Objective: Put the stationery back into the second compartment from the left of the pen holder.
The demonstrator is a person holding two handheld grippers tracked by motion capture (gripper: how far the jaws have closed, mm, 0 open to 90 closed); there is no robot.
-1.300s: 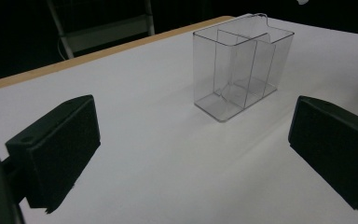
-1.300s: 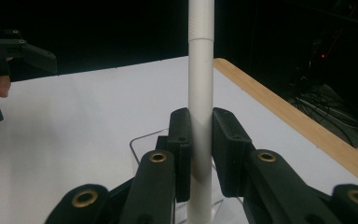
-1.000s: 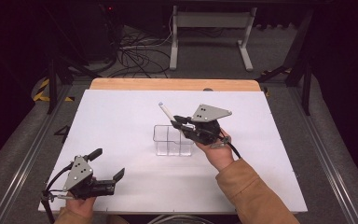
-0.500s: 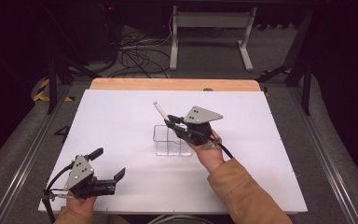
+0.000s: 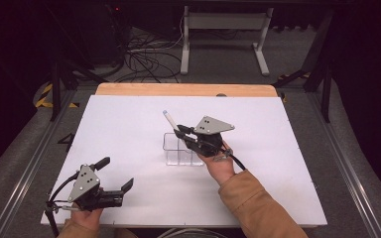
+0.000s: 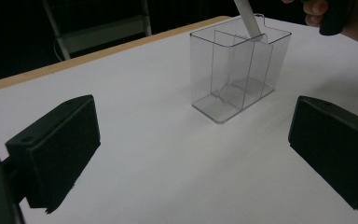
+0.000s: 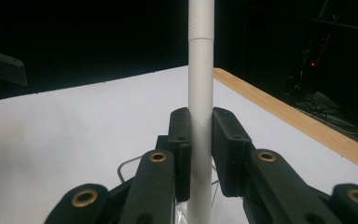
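Note:
A clear plastic holder (image 5: 181, 149) with compartments stands in the middle of the white table (image 5: 129, 124); the left gripper view shows it (image 6: 240, 65) beyond the jaws. My right gripper (image 5: 181, 132) is shut on a white marker (image 5: 170, 119) and holds it tilted over the holder. The marker's lower end (image 6: 249, 18) reaches the holder's top rim. In the right gripper view the marker (image 7: 200, 93) stands upright between the pads (image 7: 228, 149). My left gripper (image 5: 115, 174) is open near the front left corner, nothing between its jaws.
The table's wooden far edge (image 5: 186, 89) lies beyond the white top. Cables (image 5: 149, 54) and a metal stand (image 5: 223, 29) sit on the floor behind it. Rails (image 5: 30, 163) run along both sides.
My right gripper has moved left with the marker, bringing it over the holder. The left gripper has stayed put.

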